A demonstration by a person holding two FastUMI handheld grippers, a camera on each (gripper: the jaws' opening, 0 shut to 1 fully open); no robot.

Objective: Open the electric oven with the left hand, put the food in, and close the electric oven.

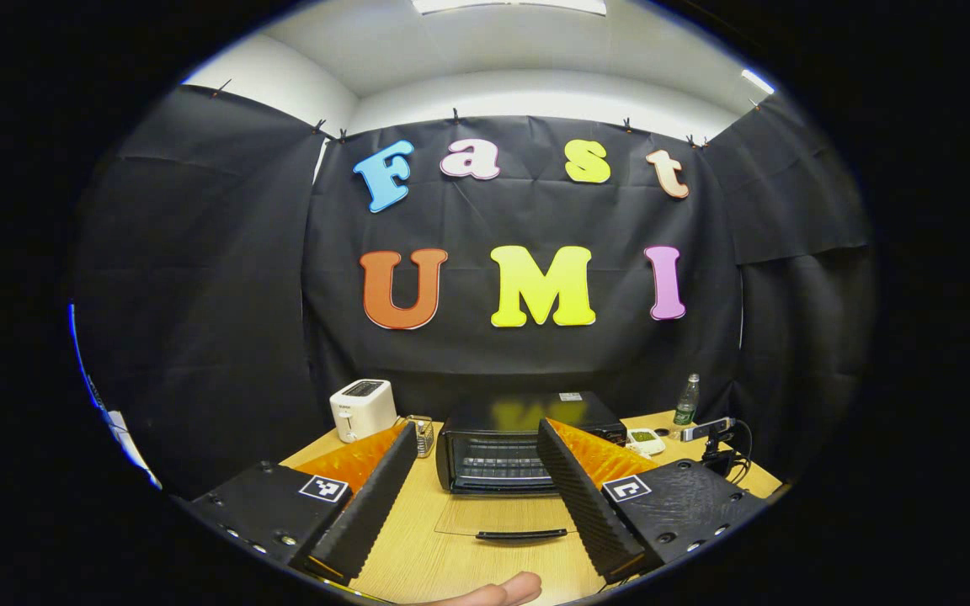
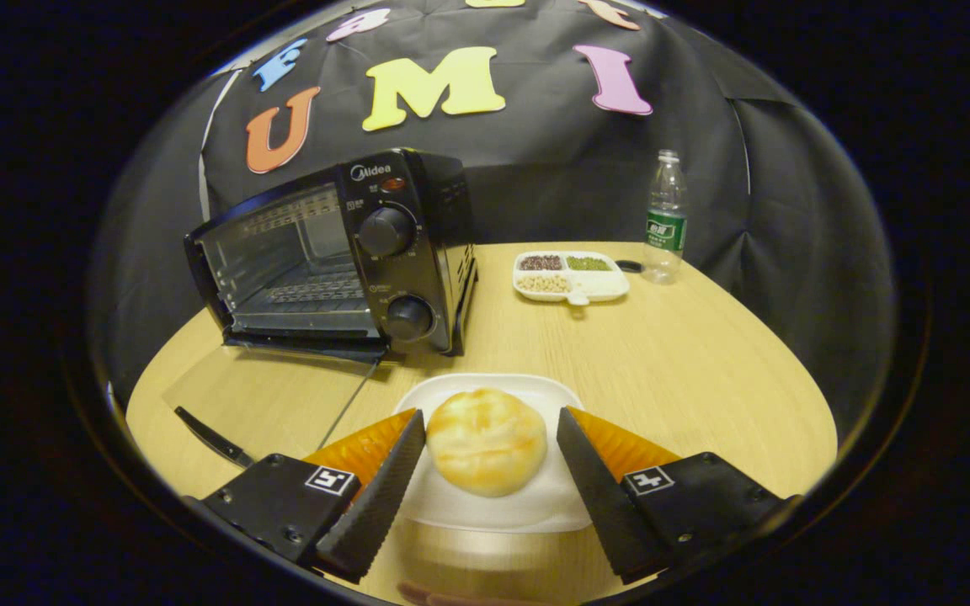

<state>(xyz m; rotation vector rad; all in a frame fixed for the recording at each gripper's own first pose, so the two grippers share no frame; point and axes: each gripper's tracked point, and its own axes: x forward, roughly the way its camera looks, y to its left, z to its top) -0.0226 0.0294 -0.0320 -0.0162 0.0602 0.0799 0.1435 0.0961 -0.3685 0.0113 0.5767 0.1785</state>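
1. A white toaster (image 1: pixel 362 409) stands at the far left of the wooden table (image 2: pixel 704 353), close to the black cloth wall
2. A clear plastic water bottle (image 2: pixel 666 216) with a green label stands upright at the back of the table
3. Just beside the bottle lies a white divided dish (image 2: pixel 571 277) with dark, green and pale beans in separate compartments
4. A small black camera on a stand (image 1: pixel 711 433), cables trailing, sits at the table's right edge

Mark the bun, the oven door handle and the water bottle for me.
bun (image 2: pixel 486 441), right gripper view, middle of its browned top.
oven door handle (image 1: pixel 521 534), left gripper view, middle of the dark bar on the lowered glass door.
water bottle (image 2: pixel 666 220), right gripper view, on its label band.
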